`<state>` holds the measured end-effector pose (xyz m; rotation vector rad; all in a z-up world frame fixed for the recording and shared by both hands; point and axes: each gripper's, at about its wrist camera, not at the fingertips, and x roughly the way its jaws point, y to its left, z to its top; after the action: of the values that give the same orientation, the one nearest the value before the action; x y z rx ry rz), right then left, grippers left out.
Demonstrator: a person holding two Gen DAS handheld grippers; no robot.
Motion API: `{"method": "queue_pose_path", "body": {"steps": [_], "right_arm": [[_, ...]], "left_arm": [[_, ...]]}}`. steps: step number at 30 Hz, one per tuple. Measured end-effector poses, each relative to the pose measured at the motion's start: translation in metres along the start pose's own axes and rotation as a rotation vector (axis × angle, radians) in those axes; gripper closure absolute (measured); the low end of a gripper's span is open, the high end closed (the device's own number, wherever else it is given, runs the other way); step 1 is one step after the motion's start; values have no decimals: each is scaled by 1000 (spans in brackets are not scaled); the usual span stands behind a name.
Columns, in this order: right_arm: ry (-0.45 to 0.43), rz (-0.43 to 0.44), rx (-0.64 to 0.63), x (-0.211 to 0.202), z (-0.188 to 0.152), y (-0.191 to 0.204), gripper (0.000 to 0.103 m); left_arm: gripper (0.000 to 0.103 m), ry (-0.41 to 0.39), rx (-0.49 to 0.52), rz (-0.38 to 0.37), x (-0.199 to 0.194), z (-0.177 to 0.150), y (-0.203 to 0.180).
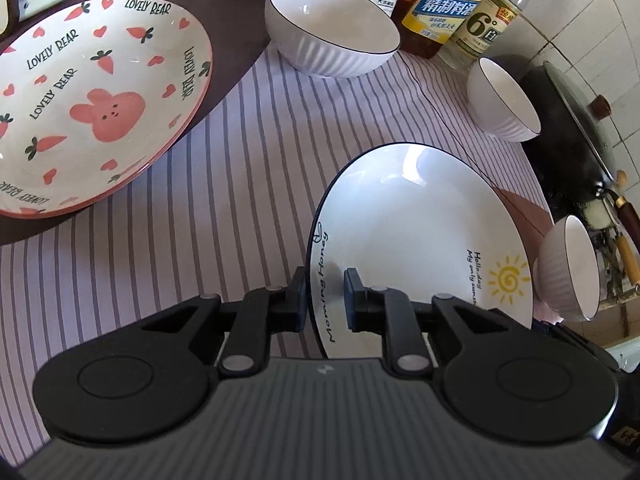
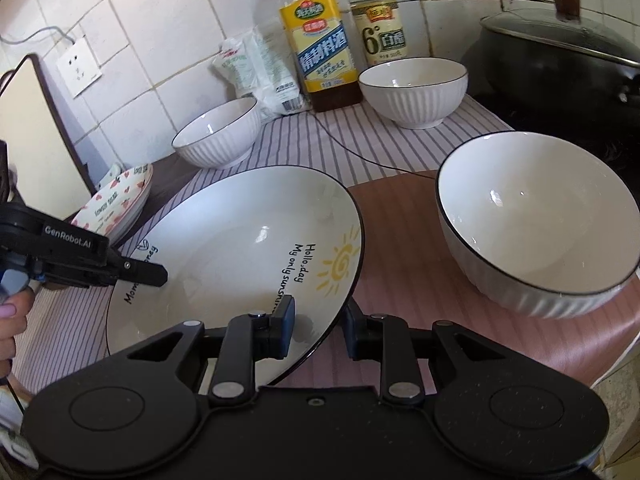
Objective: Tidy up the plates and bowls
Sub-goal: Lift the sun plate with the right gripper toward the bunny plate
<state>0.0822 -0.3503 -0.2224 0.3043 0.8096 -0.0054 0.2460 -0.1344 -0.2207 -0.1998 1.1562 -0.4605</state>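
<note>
A white plate with a yellow sun print [image 1: 416, 240] [image 2: 240, 248] is tilted above the striped cloth. My left gripper [image 1: 325, 300] straddles its rim by the "Morning Honey" text and also shows in the right wrist view [image 2: 144, 272]. My right gripper [image 2: 318, 326] straddles the opposite rim near the sun. Both look closed on the rim. A pink bunny plate [image 1: 88, 96] [image 2: 116, 204] lies at the left. Three white ribbed bowls stand around: [image 2: 532, 224], [image 2: 414, 92], [image 2: 218, 132].
An oil bottle [image 2: 320, 48], a vinegar bottle [image 2: 378, 28] and a white packet [image 2: 256, 76] stand by the tiled wall. A lidded black wok [image 2: 560, 60] sits at the right. A cutting board [image 2: 32, 132] leans at the left.
</note>
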Motion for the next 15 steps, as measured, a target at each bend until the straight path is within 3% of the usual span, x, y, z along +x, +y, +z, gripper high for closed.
{"method": "queue_pose_path", "body": {"steps": [4, 15], "right_arm": [[28, 15, -27, 1, 5, -1, 72], [62, 105, -42, -4, 12, -9, 73]], "left_arm": [[86, 4, 3, 1, 0, 0, 0], [87, -43, 131, -7, -14, -8, -6]]}}
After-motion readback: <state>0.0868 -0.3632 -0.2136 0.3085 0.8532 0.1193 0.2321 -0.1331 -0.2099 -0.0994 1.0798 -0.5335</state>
